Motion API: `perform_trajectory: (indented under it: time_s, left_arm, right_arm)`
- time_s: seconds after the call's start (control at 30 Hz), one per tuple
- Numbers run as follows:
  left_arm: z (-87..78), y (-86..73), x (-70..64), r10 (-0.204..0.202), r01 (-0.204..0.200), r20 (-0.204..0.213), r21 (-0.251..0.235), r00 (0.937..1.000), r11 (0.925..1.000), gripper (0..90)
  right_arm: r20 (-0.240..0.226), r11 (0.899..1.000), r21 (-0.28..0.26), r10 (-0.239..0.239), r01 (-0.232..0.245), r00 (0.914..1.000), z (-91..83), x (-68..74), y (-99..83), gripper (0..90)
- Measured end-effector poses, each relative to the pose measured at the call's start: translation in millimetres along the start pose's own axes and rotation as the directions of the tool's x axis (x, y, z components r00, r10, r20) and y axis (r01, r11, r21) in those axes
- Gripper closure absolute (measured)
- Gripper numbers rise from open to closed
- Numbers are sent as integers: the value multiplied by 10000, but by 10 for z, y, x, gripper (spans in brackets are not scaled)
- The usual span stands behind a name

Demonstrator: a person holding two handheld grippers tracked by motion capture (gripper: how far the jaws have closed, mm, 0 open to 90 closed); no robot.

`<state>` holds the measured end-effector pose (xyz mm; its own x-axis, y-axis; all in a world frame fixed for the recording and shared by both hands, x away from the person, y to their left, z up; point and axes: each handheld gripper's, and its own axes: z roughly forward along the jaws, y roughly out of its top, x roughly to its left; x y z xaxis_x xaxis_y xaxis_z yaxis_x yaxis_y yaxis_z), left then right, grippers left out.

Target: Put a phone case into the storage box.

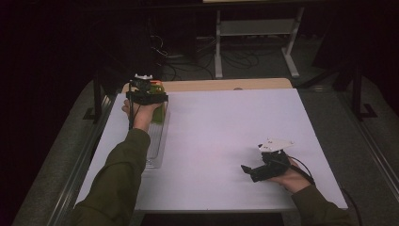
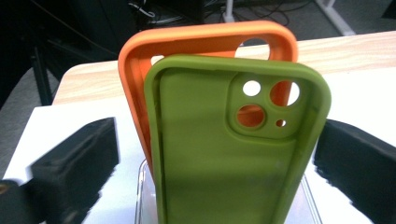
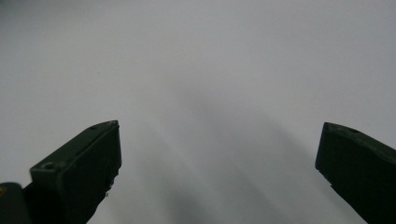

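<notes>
Left gripper [image 2: 215, 149]: jaws spread wide on either side of the green phone case [image 2: 238, 144], not pinching it as far as I can see; in the high view it sits at the table's far left.
Green phone case: standing upright in a clear rack [image 1: 155, 148], inner side toward the gripper, camera cut-out at upper right.
Orange phone case [image 2: 140, 70]: upright just behind the green one, close enough that they may touch.
Right gripper [image 1: 254, 172]: jaws apart, holding nothing, low over bare table near the front right.
Risk: closing too far forward could catch both cases; a tilted pull might tip the orange one or drag the light rack.
Surface: white sheet [image 1: 226, 136] over a wooden tabletop [image 1: 226, 84].
Room: dark, cables and a table frame [image 1: 254, 33] behind.
</notes>
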<state>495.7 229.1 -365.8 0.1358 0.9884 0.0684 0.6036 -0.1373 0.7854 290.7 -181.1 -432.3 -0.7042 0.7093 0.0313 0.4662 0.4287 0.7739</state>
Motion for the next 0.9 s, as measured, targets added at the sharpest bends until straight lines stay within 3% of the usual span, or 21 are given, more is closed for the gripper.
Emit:
perform_trajectory:
  time_s: [0.17, 0.43, 0.7, 0.9]
  left_arm:
    - [-53, 14, 50, -88, 89, 64, -88, 9999, 9999, 0]
    - [-195, 20, 127, 339, -337, 621, -49, 9975, 9994, 0]
    - [-353, -11, 186, 885, -870, 1451, -166, 9855, 9961, 0]
    - [-458, -40, 235, 1004, -944, 2090, -385, 9727, 9948, 0]
  right_arm:
    - [5, 10000, 40, -22, 22, 10000, 6, 3, -1, 0]
    - [3, 10000, 4, 43, -43, 10000, 7, 3, 0, 0]
    - [-19, 9999, 2, 100, -100, 9999, 3, -3, 0, 0]
    - [-37, 9999, 3, 121, -121, 9999, -2, -13, 5, 0]
